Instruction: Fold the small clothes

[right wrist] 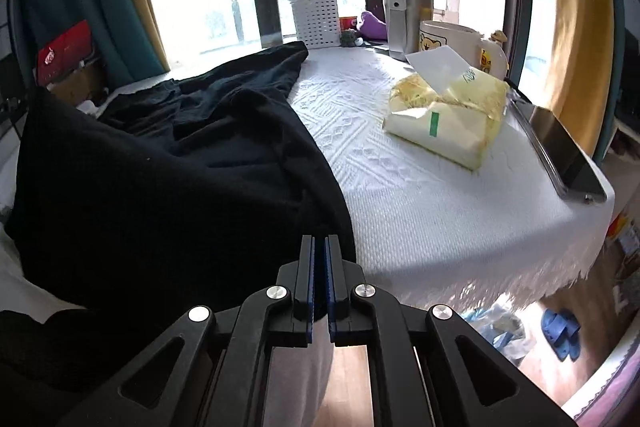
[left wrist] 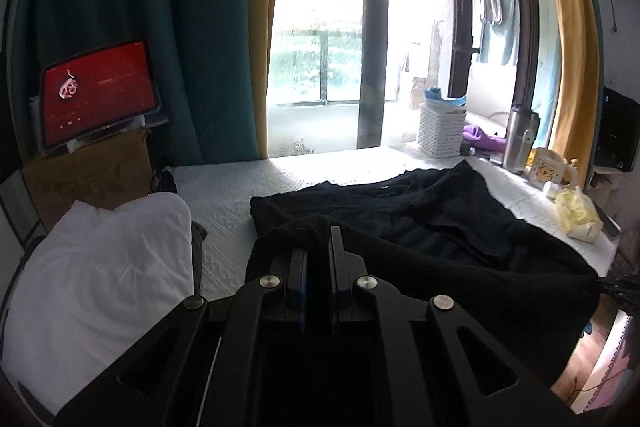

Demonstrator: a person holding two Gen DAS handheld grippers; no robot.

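Note:
A black garment lies spread and rumpled on the white textured table cover. My left gripper is shut on the garment's near left edge, with cloth bunched over the fingertips. In the right wrist view the same black garment covers the left half of the table. My right gripper is shut on its near right corner at the table's front edge, and the cloth hangs lifted between the two grippers.
A white folded cloth lies at the left. A yellow tissue pack, a phone, a steel flask, a mug and a white basket stand along the right and back. The table edge drops to the floor.

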